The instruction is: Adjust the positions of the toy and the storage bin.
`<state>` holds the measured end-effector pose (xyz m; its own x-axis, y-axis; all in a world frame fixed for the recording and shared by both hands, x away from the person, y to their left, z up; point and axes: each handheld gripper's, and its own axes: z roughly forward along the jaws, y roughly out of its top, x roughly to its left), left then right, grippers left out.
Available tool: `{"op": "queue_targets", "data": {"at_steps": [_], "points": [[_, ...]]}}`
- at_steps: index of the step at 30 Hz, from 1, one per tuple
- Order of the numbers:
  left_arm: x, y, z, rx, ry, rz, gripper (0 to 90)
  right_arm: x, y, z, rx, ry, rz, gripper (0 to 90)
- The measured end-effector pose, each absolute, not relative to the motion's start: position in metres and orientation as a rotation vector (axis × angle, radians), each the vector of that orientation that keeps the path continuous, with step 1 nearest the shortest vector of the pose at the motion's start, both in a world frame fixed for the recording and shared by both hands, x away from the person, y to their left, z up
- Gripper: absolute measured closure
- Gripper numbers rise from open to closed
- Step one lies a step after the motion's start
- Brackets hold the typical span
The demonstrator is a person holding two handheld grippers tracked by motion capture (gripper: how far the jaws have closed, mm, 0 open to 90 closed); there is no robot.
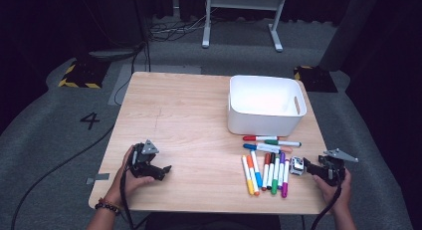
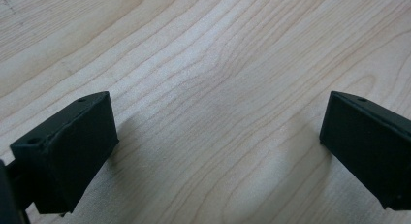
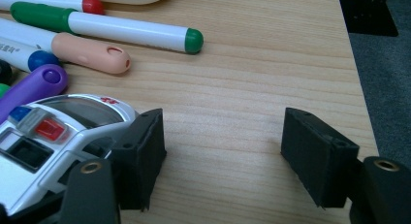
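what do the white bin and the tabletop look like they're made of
White rectangular bin: probably moulded plastic, going by its smooth, even walls, rounded corners and slot handle. Light wooden tabletop: wood or wood-look laminate, matte; grain lines are visible in the left gripper view.

The person's left hand (image 1: pixel 130 176) grips the left gripper (image 1: pixel 161 171) low over the near left part of the table, its jaws spread wide apart with bare wood between them. The right hand (image 1: pixel 332 184) holds the right gripper (image 1: pixel 302 166) at the near right edge, pointing leftward, jaws likewise parted and gripping nothing. Both forearms enter from the bottom; a beaded bracelet (image 1: pixel 105 206) circles the left wrist
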<state>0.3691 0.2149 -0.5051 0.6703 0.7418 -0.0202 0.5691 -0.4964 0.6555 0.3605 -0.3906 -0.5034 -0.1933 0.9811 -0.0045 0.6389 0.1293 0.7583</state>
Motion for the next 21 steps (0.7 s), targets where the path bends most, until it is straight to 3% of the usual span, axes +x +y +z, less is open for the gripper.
{"op": "queue_targets", "data": {"at_steps": [13,15,17,19,21], "points": [[0.372,0.212,-0.505,2.247,0.985,0.334,1.4,0.361,-0.390,-0.503,1.557,1.894,0.862,31.9],[0.376,0.208,-0.503,2.236,0.960,0.329,7.1,0.361,-0.390,-0.503,1.558,1.892,0.861,31.7],[0.380,0.200,-0.499,2.250,0.922,0.318,21.5,0.361,-0.390,-0.504,1.557,1.891,0.860,31.7],[0.383,0.193,-0.496,2.266,0.865,0.307,14.2,0.361,-0.390,-0.503,1.559,1.892,0.860,31.8],[0.389,0.188,-0.493,2.264,0.847,0.272,19.4,0.361,-0.390,-0.503,1.559,1.893,0.862,31.8]]}}
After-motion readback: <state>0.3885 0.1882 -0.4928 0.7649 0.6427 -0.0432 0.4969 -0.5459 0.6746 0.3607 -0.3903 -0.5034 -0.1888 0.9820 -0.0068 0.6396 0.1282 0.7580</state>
